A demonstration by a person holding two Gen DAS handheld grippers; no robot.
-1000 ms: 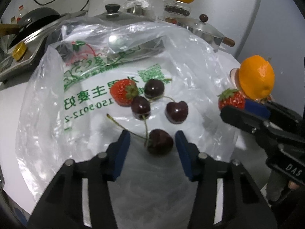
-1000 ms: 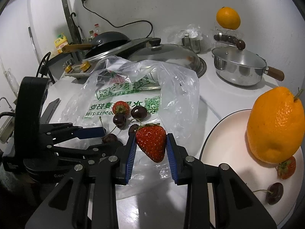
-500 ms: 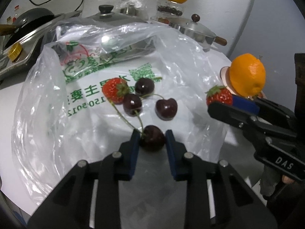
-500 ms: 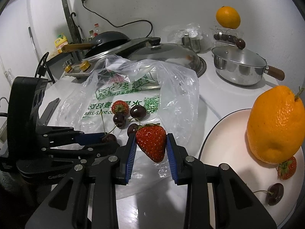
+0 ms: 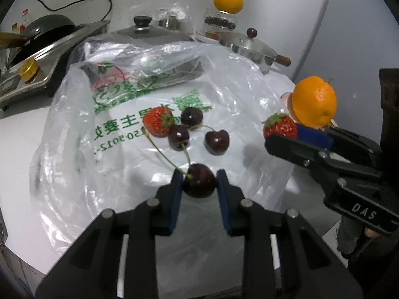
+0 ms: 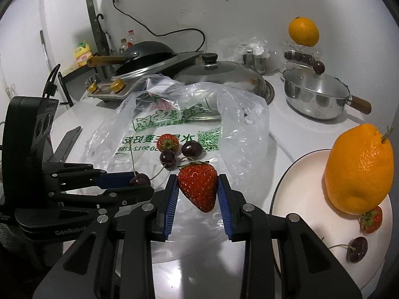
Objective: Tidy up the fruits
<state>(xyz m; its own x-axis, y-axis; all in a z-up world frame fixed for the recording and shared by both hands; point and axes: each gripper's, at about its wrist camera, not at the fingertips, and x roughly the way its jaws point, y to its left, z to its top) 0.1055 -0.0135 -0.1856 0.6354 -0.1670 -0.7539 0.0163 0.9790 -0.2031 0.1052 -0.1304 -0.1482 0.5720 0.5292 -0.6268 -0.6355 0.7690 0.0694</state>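
Observation:
My left gripper [image 5: 199, 184] is shut on a dark cherry [image 5: 199, 184] with a long stem, just above the clear plastic bag [image 5: 119, 114]. On the bag lie a strawberry [image 5: 157, 121] and three more cherries [image 5: 216, 141]. My right gripper [image 6: 198, 189] is shut on a strawberry [image 6: 198, 186], held over the bag's near edge. At the right stands a white plate [image 6: 299, 199] with a large orange [image 6: 359, 167], a strawberry [image 6: 371, 219] and a cherry [image 6: 356, 249]. The left gripper [image 6: 134, 183] with its cherry also shows in the right wrist view.
Behind the bag stand a domed metal lid [image 6: 219, 74], a steel saucepan [image 6: 316, 94] with a wooden handle, a black pan [image 6: 147, 54] on a stove, and a second orange [image 6: 303, 32] on a jar. The white counter's edge runs at the lower left [image 5: 15, 244].
My left gripper's jaws closed on the nearest cherry, which lay between them on the bag. The right gripper has kept still with its strawberry.

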